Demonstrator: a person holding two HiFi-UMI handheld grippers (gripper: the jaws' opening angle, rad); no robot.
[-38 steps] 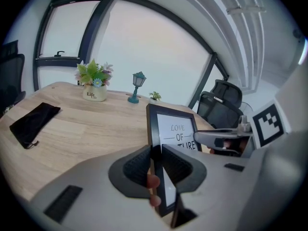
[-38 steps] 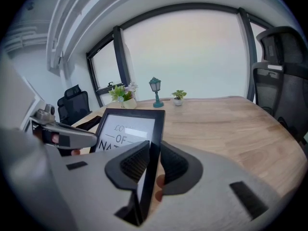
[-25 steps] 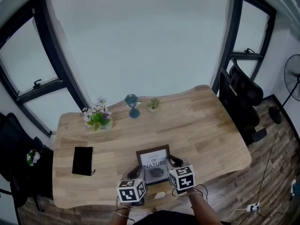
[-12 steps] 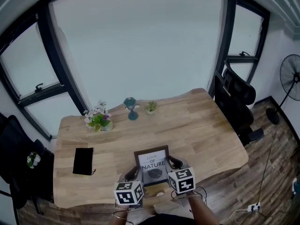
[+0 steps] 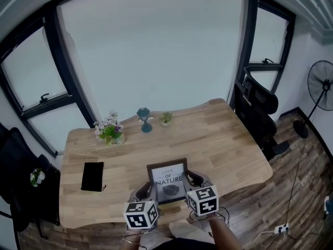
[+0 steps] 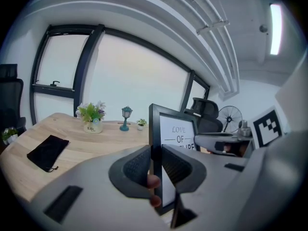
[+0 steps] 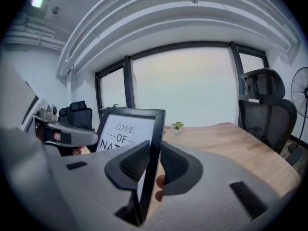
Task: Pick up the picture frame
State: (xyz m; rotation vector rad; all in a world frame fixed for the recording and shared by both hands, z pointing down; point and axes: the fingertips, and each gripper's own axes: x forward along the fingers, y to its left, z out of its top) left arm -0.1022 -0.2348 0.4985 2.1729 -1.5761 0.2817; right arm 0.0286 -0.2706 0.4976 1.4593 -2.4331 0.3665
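Observation:
The picture frame [image 5: 168, 177], black-edged with a white print reading "LOVE OF NATURE", hangs above the near edge of the wooden table [image 5: 223, 134]. My left gripper [image 5: 147, 191] is shut on its left edge and my right gripper [image 5: 194, 180] on its right edge. In the left gripper view the frame [image 6: 176, 134] stands upright, its black edge pinched between the ribbed pads of the left gripper [image 6: 155, 164]. The right gripper view shows the same from the other side: the frame [image 7: 126, 129] clamped in the right gripper [image 7: 154, 164]. The frame's lower part is hidden behind the grippers.
On the table lie a black pouch [image 5: 92, 176] at the left, a pot of flowers [image 5: 109, 132], a small blue lamp figure [image 5: 145, 120] and a tiny potted plant [image 5: 166, 119] at the far edge. Black office chairs [image 5: 258, 113] stand to the right, with a floor fan [image 5: 322, 91] beyond them.
Both grippers have risen together with the frame between them. The frame has come up off the table and stands more upright.

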